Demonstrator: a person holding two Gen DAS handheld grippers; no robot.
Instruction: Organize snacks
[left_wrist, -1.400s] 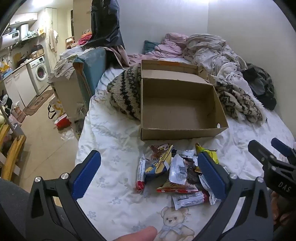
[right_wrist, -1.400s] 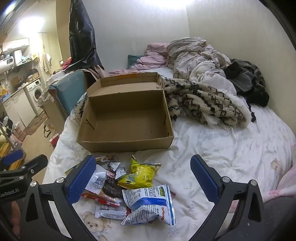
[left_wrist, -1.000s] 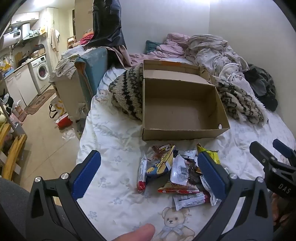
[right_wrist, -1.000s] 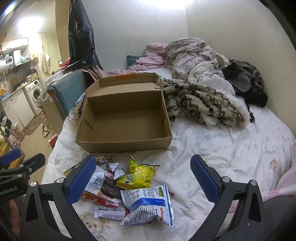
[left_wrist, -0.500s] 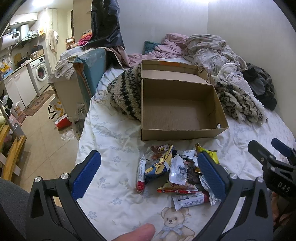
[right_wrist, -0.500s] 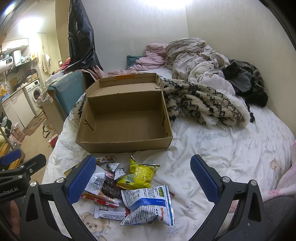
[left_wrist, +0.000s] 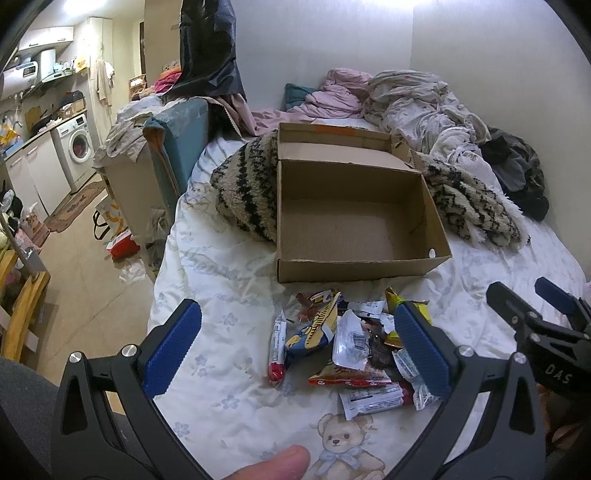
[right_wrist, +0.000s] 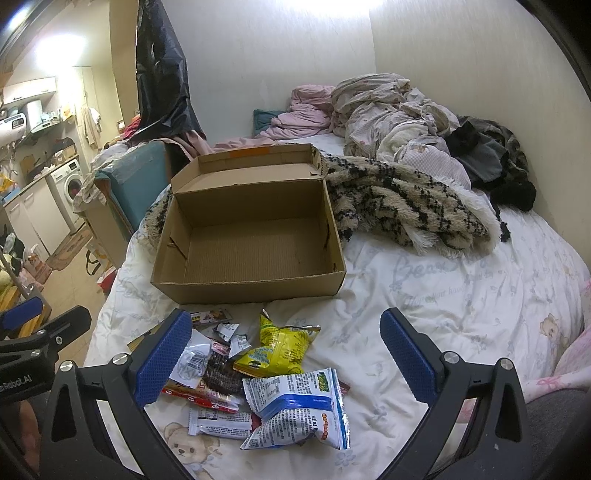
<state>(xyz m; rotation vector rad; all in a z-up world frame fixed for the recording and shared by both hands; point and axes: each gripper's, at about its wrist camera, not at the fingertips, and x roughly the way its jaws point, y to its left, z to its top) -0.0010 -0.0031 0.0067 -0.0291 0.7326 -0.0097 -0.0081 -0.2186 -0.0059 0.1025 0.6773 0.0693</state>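
An open cardboard box (left_wrist: 354, 266) (right_wrist: 251, 288) with a bare floor sits on the white bedsheet. In front of it lies a heap of several snack packets (left_wrist: 351, 343) (right_wrist: 255, 369), among them a yellow bag (right_wrist: 279, 349), a white-and-blue bag (right_wrist: 299, 410) and a red-tipped bar (left_wrist: 277, 347). My left gripper (left_wrist: 295, 350) hovers open above the heap's left part, holding nothing. My right gripper (right_wrist: 284, 362) hangs open over the heap, also holding nothing. Each gripper shows at the edge of the other's view (left_wrist: 532, 314) (right_wrist: 40, 325).
A furry black-and-beige blanket (right_wrist: 406, 206) lies behind and beside the box. Crumpled bedding and clothes (right_wrist: 399, 110) pile up against the far wall. The bed's left edge drops to a tiled floor (left_wrist: 85, 266) with a teal-topped cabinet (left_wrist: 177, 147) and a washing machine (left_wrist: 79, 144). A fingertip (left_wrist: 273, 465) shows at the bottom.
Both views wobbled slightly and returned; the grippers stay open in about the same place, and the box and the packets have not moved.
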